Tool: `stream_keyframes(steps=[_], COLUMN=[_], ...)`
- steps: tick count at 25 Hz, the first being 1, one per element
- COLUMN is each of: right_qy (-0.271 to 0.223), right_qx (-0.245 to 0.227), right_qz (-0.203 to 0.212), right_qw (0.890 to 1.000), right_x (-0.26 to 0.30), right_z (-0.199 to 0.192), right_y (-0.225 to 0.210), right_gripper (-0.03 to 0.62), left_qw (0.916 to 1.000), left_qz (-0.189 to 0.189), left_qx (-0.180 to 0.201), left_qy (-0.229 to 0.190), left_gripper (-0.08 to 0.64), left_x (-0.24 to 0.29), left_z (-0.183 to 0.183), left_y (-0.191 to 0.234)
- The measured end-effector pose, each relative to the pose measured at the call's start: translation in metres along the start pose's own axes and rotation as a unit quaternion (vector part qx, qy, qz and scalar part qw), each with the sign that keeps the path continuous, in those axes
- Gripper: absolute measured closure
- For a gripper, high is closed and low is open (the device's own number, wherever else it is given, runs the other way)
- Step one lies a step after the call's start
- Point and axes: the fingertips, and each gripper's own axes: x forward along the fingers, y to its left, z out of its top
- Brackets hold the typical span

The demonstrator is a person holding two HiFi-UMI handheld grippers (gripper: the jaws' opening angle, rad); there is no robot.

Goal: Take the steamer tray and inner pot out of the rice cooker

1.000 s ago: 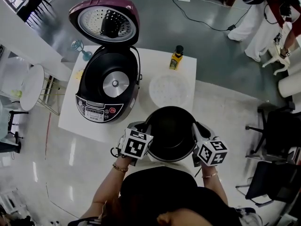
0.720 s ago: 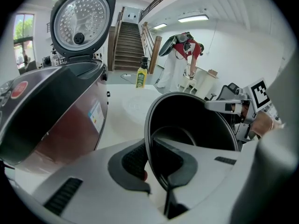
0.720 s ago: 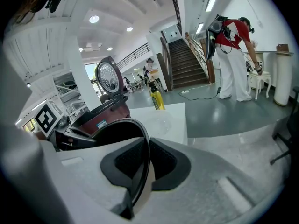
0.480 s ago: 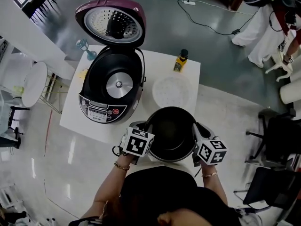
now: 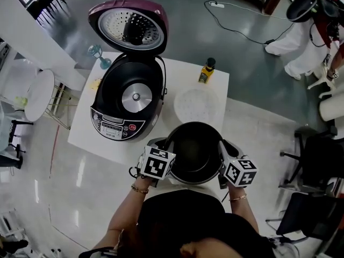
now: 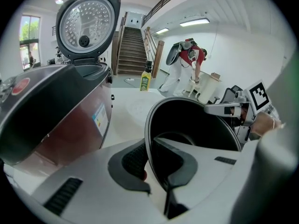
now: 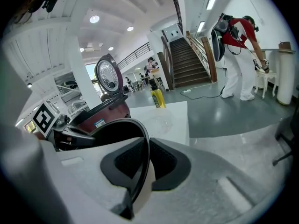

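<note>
head: above, steeply down on desk [image 5: 183, 71] | gripper views: close at opposite rims, facing each other | shared: inner pot [image 5: 196, 155], rice cooker [image 5: 131, 95]

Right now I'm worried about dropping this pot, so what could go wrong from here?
The left hand-held gripper and right hand-held gripper pinch only the thin rim of the inner pot; it could slip or tilt. It seems to hang over the near edge of the table, so lowering it here might tip it off.
</note>
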Motion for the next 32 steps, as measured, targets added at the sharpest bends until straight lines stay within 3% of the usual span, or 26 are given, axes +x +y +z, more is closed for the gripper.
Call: stream_keyframes(steps=[9,13,19,22,25,29,32], right_qy=[-0.008,-0.018,-0.039,-0.075,-0.121,-0.192,-0.232], right_qx=[-0.027,-0.037,-0.076,-0.088,-0.112,-0.157,-0.161], right_qz=[0.005,0.001,-0.009,0.005,0.014,0.032,0.03], right_qw=[1.0,0.999,0.996,0.993,0.986,0.968,0.959], right_x=[0.0,-0.004,-0.025,-0.043,-0.067,-0.103,-0.128], right_z=[-0.001,0.004,0.024,0.044,0.069,0.104,0.122], right_y=[0.001,0.0,0.006,0.022,0.041,0.07,0.079], right_gripper=[0.552,0.526,0.522,0.522,0.522,0.522,0.523], left_qw=[0.9981,0.9974,0.9942,0.9889,0.9817,0.9639,0.9503], left_qz=[0.024,0.033,0.054,0.071,0.064,0.047,0.053], left_qx=[0.019,0.017,0.026,0.032,0.021,0.007,0.007], left_qy=[-0.053,-0.061,-0.09,-0.126,-0.178,-0.262,-0.307], left_gripper=[0.529,0.403,0.39,0.39,0.39,0.391,0.429], left_x=[0.0,-0.011,-0.045,-0.074,-0.107,-0.158,-0.189], left_z=[0.003,0.002,0.009,0.021,0.039,0.067,0.083], left_y=[0.001,0.011,0.016,0.021,0.019,0.014,0.011])
